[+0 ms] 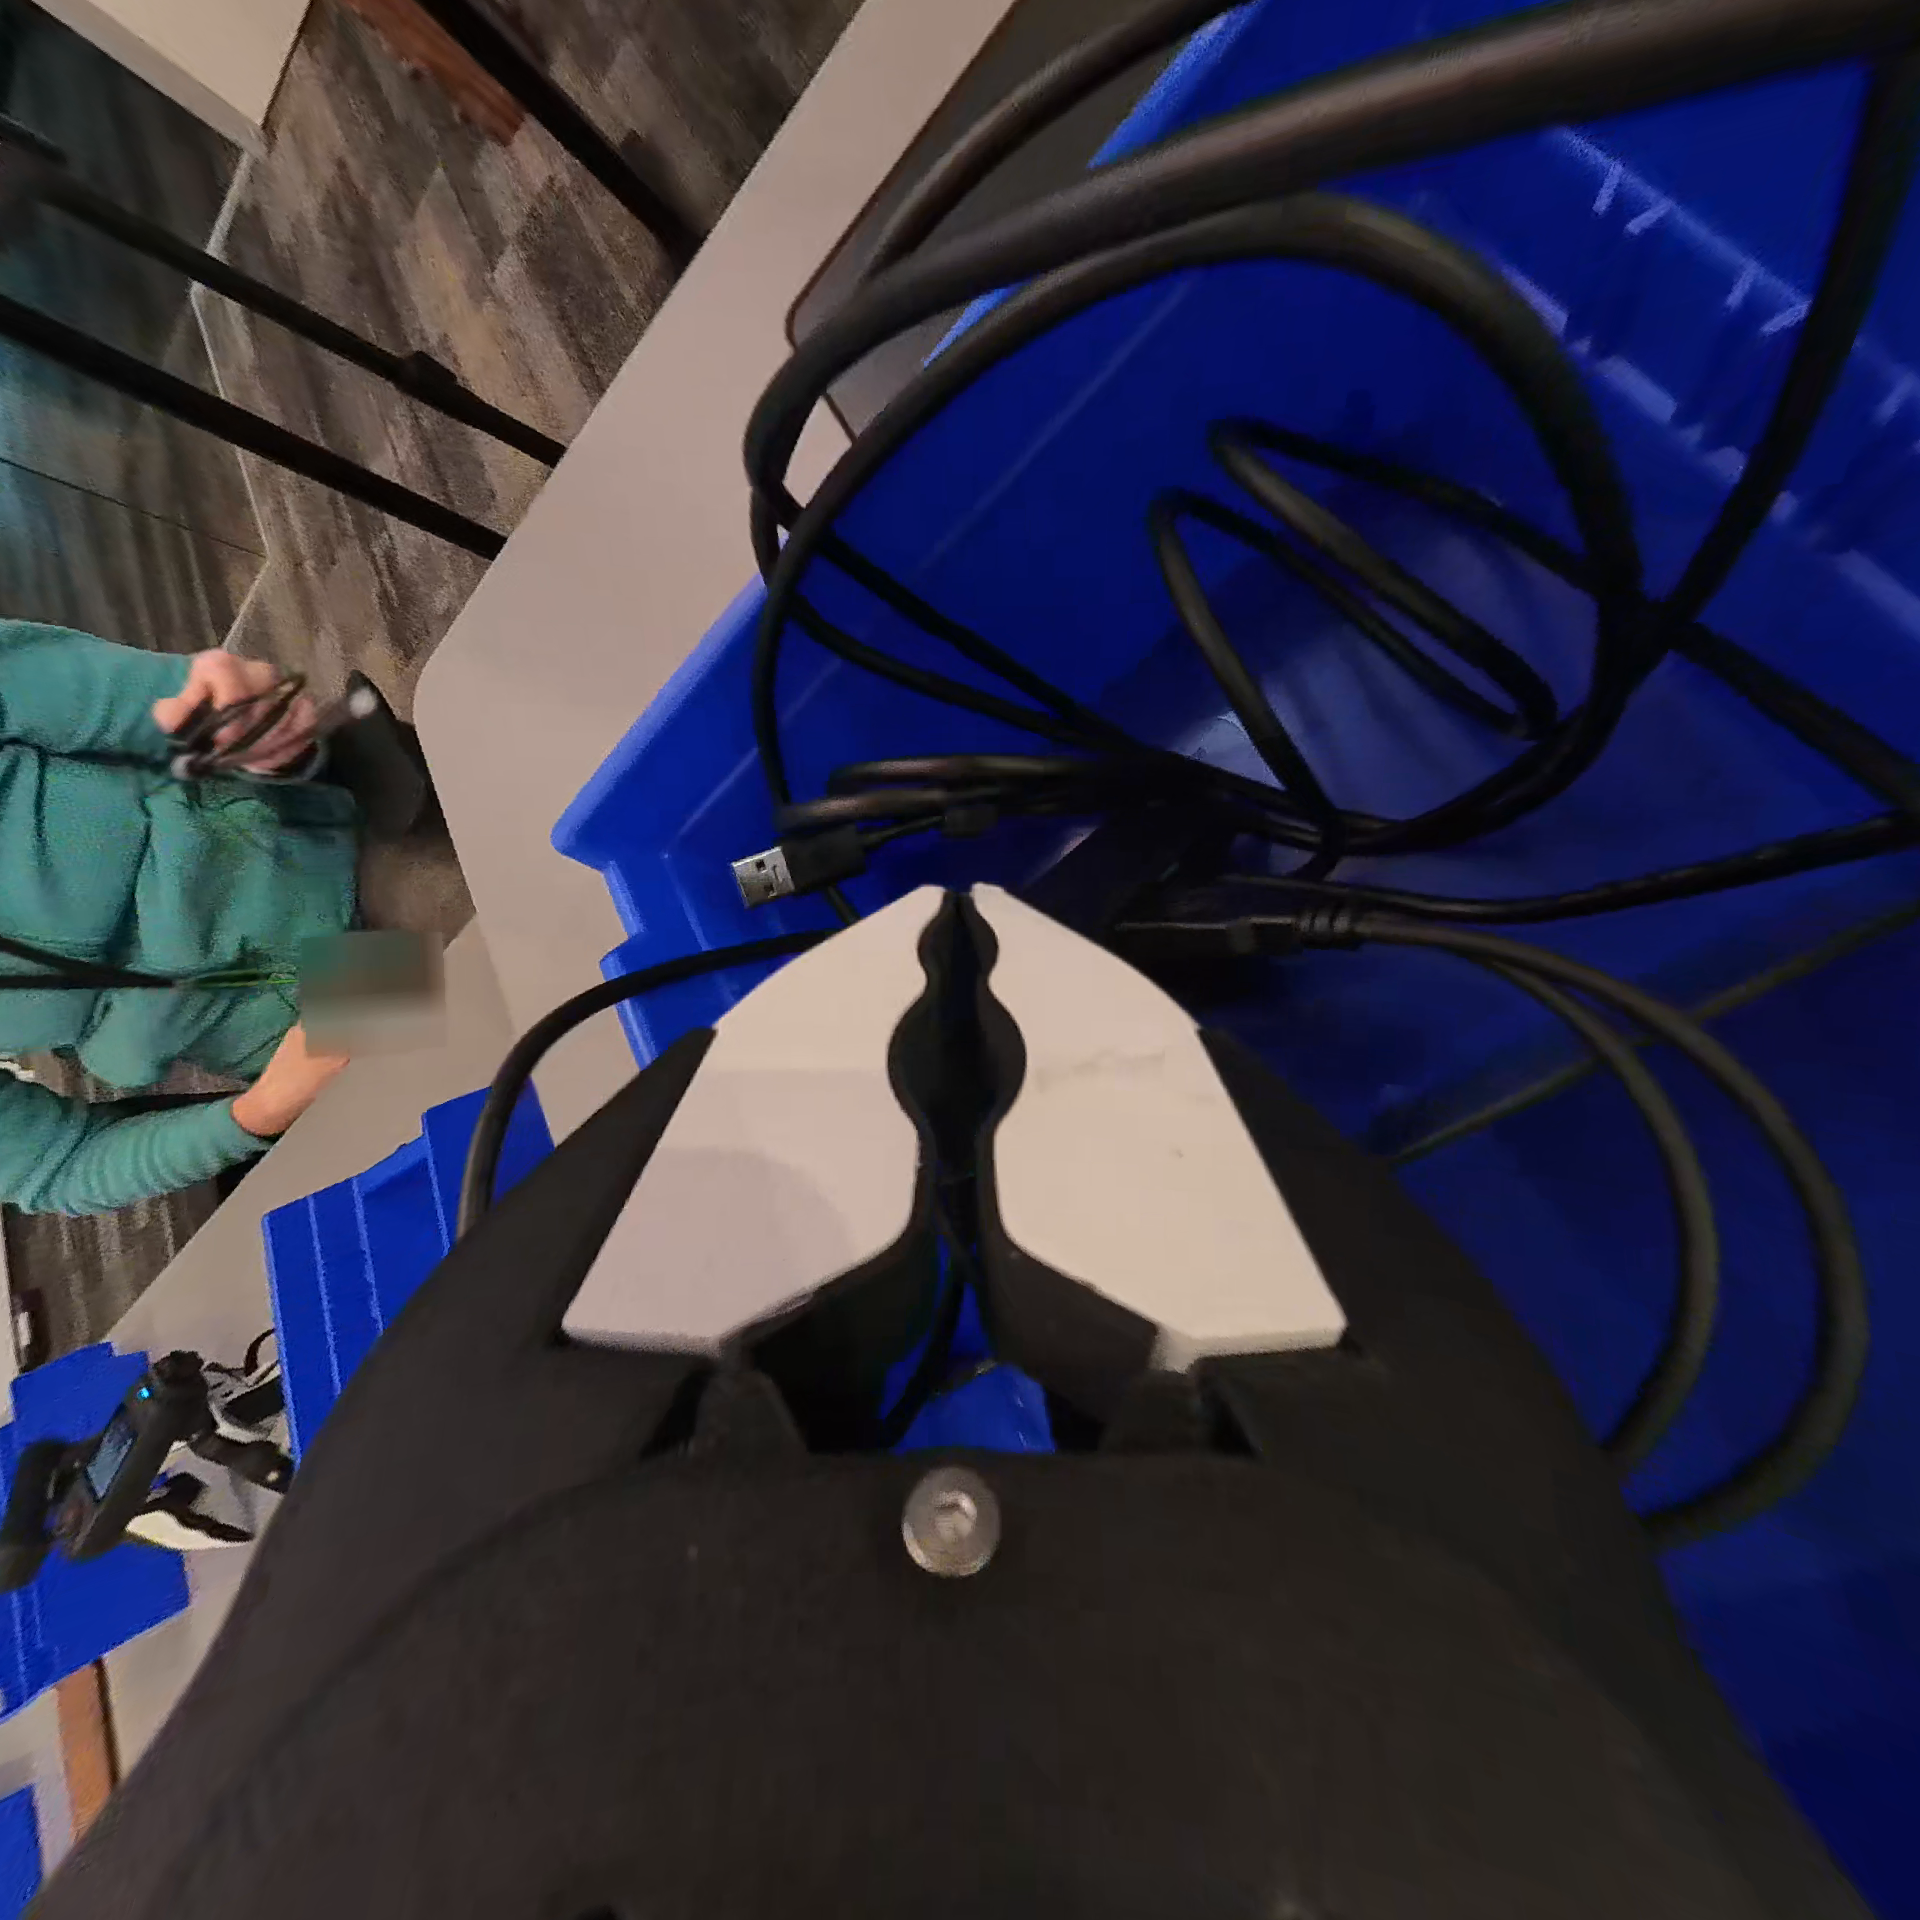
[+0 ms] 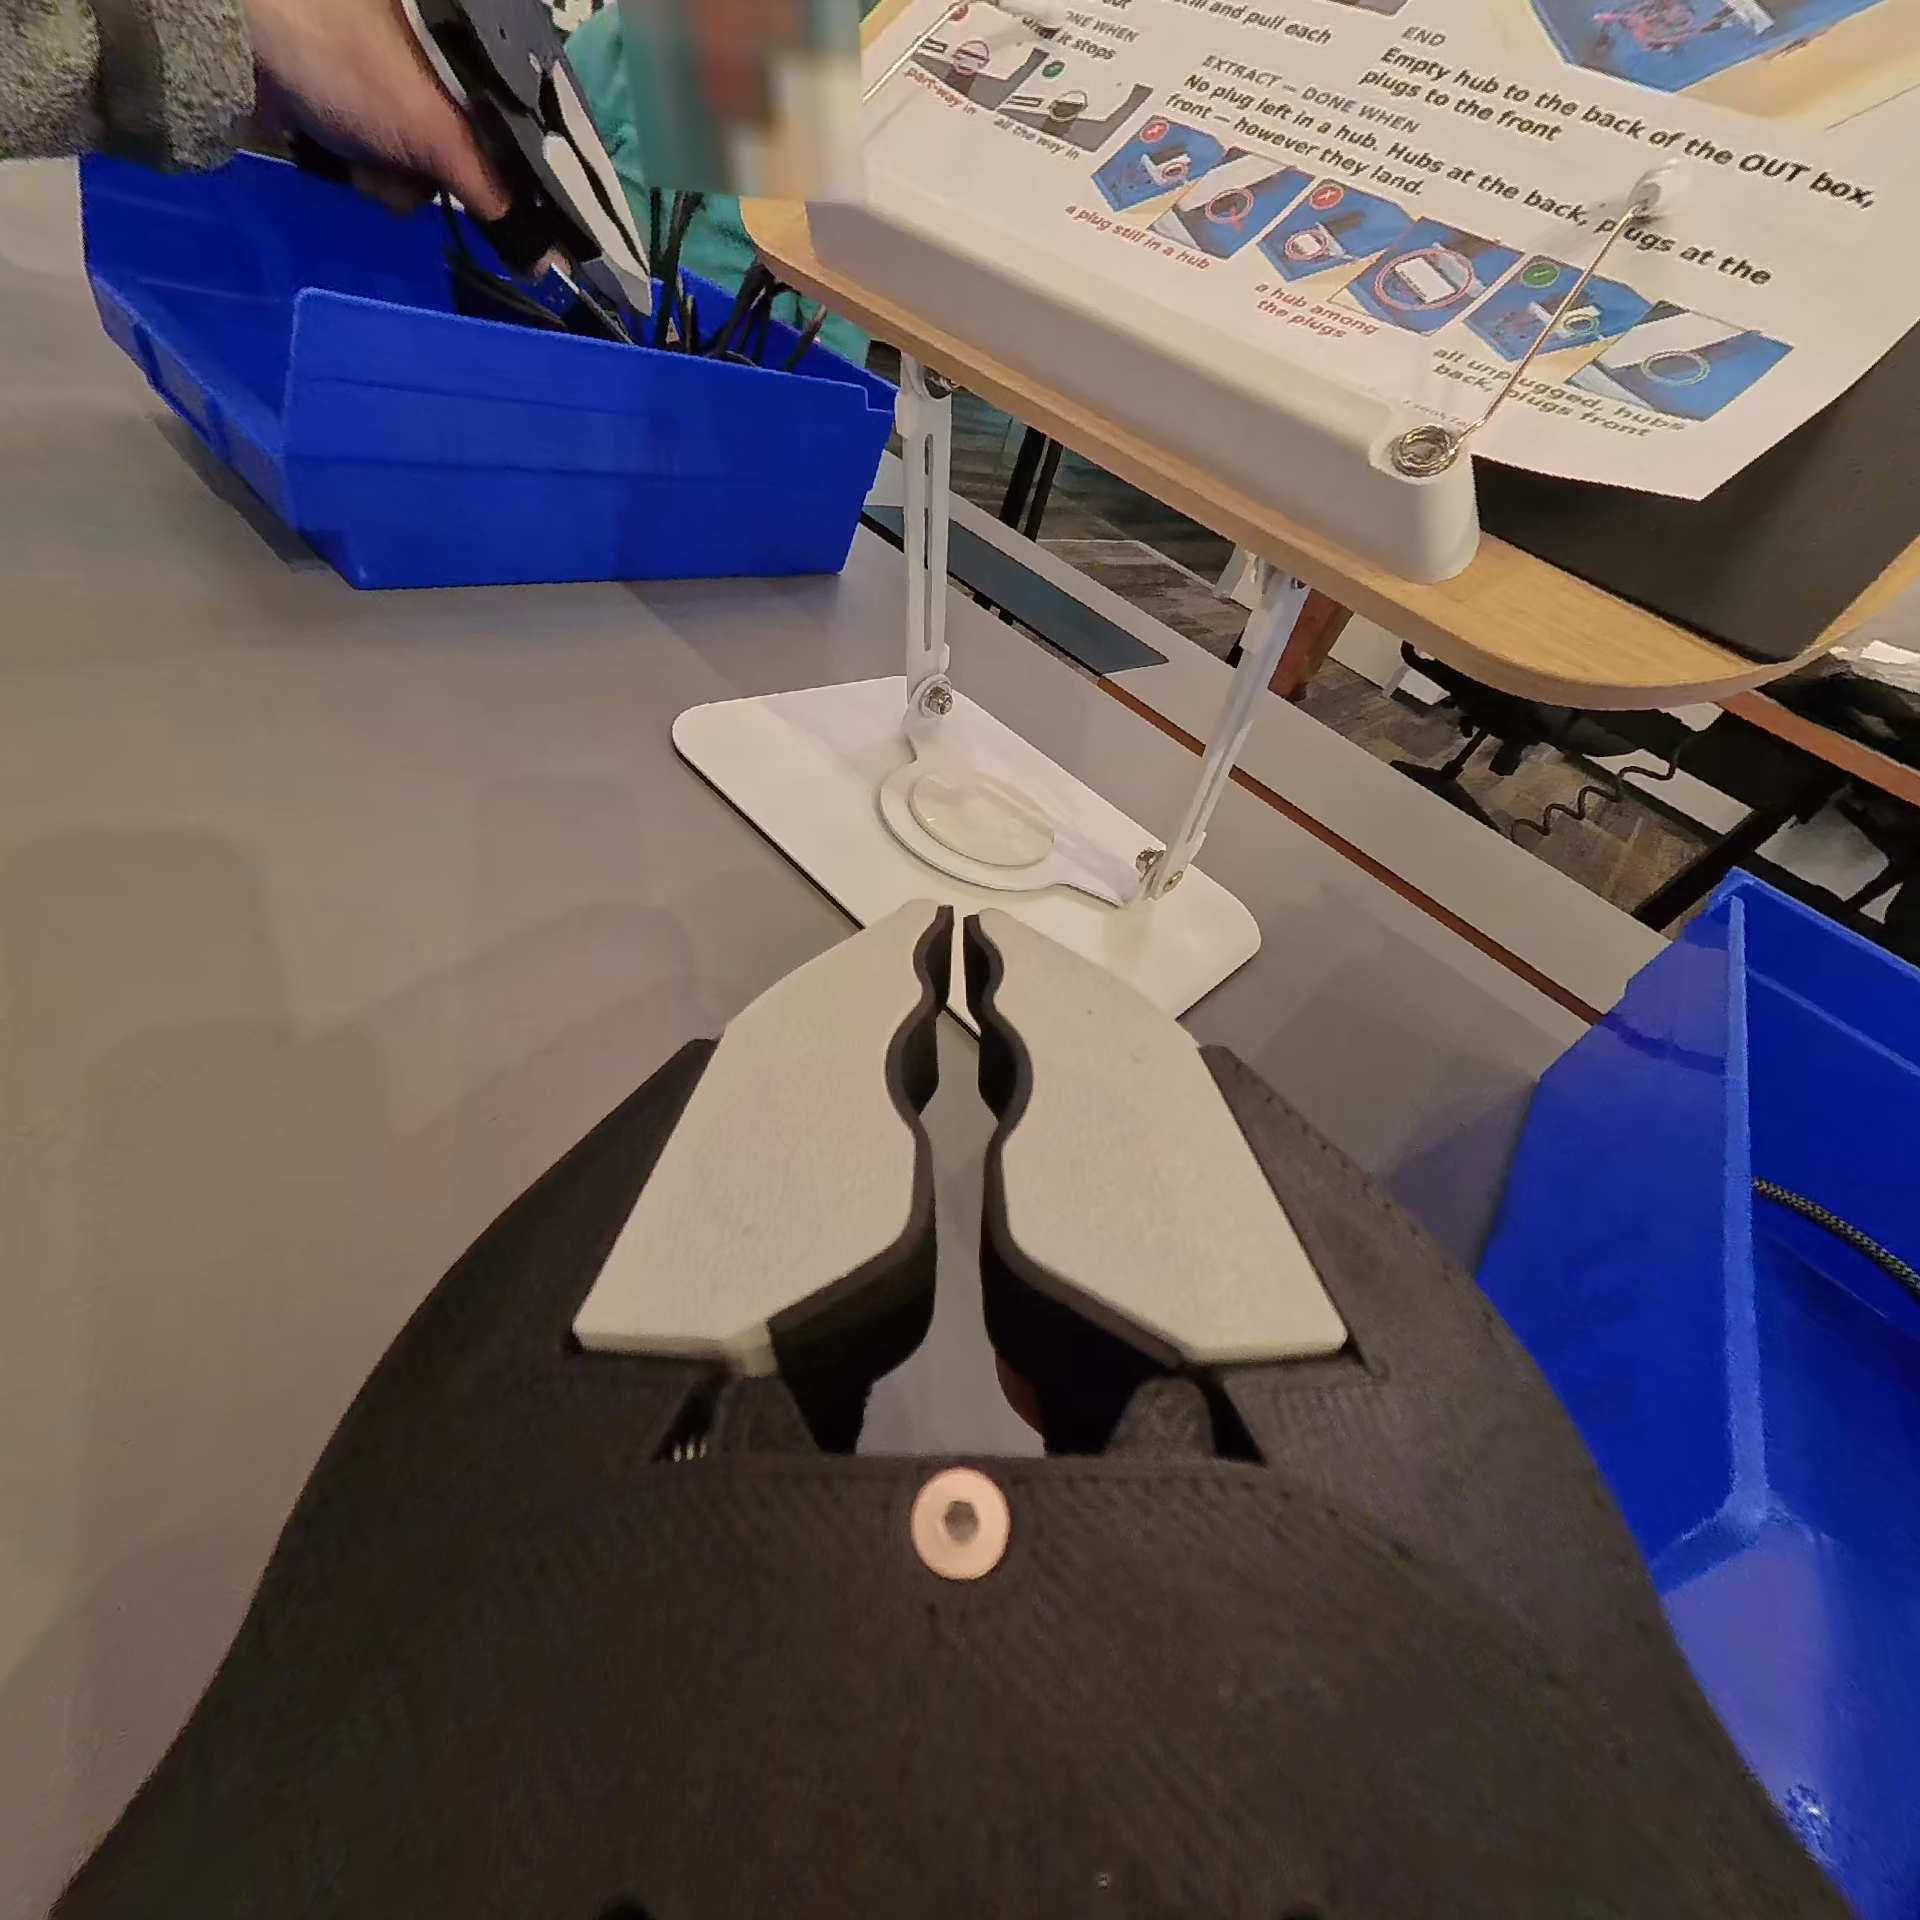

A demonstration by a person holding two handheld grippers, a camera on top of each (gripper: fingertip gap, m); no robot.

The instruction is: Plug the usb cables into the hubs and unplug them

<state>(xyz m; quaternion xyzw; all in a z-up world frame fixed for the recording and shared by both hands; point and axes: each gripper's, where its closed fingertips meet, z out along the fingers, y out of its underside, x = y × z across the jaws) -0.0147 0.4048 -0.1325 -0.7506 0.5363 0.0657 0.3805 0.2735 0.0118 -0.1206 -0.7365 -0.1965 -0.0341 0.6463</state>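
In the left wrist view my left gripper point(image 1: 956, 906) is shut, its tips together over a blue bin point(image 1: 665, 790) full of tangled black USB cables point(image 1: 1351, 582). A silver USB plug point(image 1: 764, 876) lies just left of the tips. One black cable point(image 1: 623, 982) runs under the left finger; I see nothing clamped at the tips. The right wrist view shows this gripper point(image 2: 597, 275) far off, in a hand, dipped into the bin point(image 2: 540, 468). My right gripper point(image 2: 958, 920) is shut with nothing between its pads, hovering over the grey table point(image 2: 312, 883).
A white stand point(image 2: 966, 821) stands just ahead of the right gripper and carries a wooden board with a printed sheet point(image 2: 1455, 208). A second blue bin point(image 2: 1714, 1195) with a braided cable sits at the right. A person in a green top point(image 1: 135, 894) stands beyond the table.
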